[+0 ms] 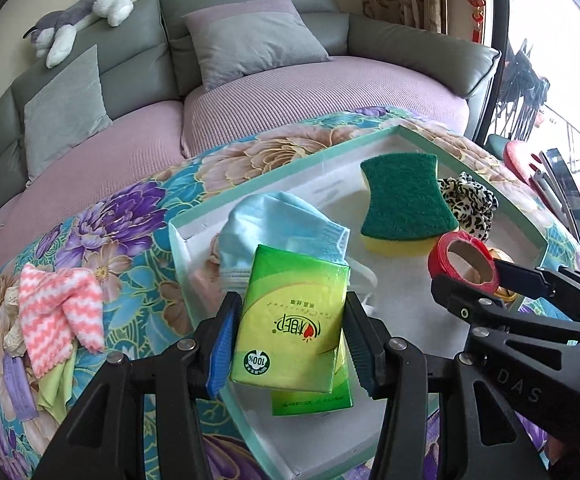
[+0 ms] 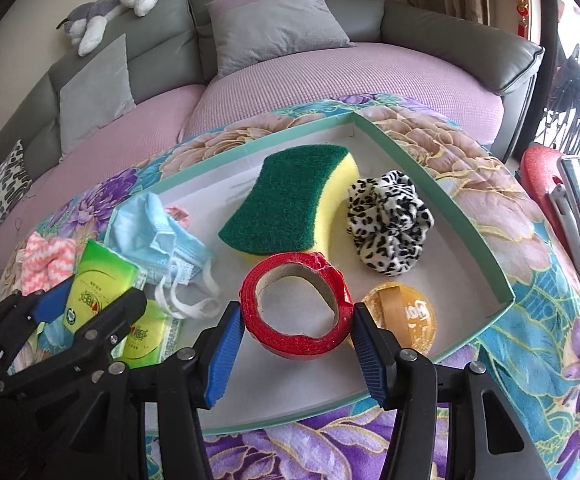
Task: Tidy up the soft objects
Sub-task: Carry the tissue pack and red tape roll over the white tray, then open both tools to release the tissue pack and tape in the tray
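Note:
My left gripper (image 1: pixel 290 336) is shut on a green tissue pack (image 1: pixel 291 320) and holds it above a second green tissue pack (image 1: pixel 313 398) lying in the teal-rimmed white tray (image 1: pixel 274 172). My right gripper (image 2: pixel 295 342) is shut on a red tape roll (image 2: pixel 295 308) just over the tray floor. In the tray lie a blue face mask (image 2: pixel 158 232), a green and yellow sponge (image 2: pixel 290 208), a leopard-print scrunchie (image 2: pixel 389 228) and a round gold item (image 2: pixel 409 316). A pink and white zigzag cloth (image 1: pixel 56 312) lies left of the tray.
The tray rests on a floral blanket (image 2: pixel 529 260) over a round table. Behind it is a grey sofa with purple seat covers (image 1: pixel 329 88), grey cushions and a plush husky (image 1: pixel 86 12). A lime cloth (image 1: pixel 56 392) lies under the pink one. A red stool (image 2: pixel 541 176) stands at right.

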Tool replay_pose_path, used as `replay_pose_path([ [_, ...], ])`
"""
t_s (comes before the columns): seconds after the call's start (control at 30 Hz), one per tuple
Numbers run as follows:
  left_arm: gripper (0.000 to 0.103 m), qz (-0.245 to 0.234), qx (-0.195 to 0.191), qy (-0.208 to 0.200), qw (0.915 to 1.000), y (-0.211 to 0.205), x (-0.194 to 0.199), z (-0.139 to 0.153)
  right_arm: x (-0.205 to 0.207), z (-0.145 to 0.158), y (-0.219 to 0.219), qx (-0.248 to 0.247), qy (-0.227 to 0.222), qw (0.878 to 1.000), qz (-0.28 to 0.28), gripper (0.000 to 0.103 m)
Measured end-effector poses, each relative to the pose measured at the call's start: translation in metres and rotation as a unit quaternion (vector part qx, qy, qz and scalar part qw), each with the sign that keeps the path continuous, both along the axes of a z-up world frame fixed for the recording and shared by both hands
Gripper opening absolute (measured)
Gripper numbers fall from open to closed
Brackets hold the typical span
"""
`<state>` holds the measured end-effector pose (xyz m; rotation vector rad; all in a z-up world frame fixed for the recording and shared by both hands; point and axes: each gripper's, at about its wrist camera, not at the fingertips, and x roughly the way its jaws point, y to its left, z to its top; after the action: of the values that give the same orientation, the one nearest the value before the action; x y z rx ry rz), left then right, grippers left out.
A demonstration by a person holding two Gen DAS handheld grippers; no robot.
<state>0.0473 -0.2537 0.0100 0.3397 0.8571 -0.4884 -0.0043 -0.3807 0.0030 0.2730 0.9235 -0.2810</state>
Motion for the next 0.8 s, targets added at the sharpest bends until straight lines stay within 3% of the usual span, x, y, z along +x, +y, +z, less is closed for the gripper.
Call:
replay_pose_path([
  [0.6, 0.053, 0.007, 0.005, -0.007, 0.9999, -0.009, 0.020, -0.011, -0.003, 0.001, -0.014, -0.002, -0.001, 1.000, -0.021, 0.057],
  [0.7, 0.062, 0.013, 0.005, -0.007, 0.9999, -0.006, 0.021, -0.009, -0.003, 0.001, -0.014, -0.004, 0.000, 1.000, -0.022, 0.057],
  [0.8, 0.063, 0.016, -0.004, -0.003, 0.9999, -0.001, 0.021, -0.006, -0.003, 0.001, -0.013, -0.005, 0.001, 1.000, -0.021, 0.057],
])
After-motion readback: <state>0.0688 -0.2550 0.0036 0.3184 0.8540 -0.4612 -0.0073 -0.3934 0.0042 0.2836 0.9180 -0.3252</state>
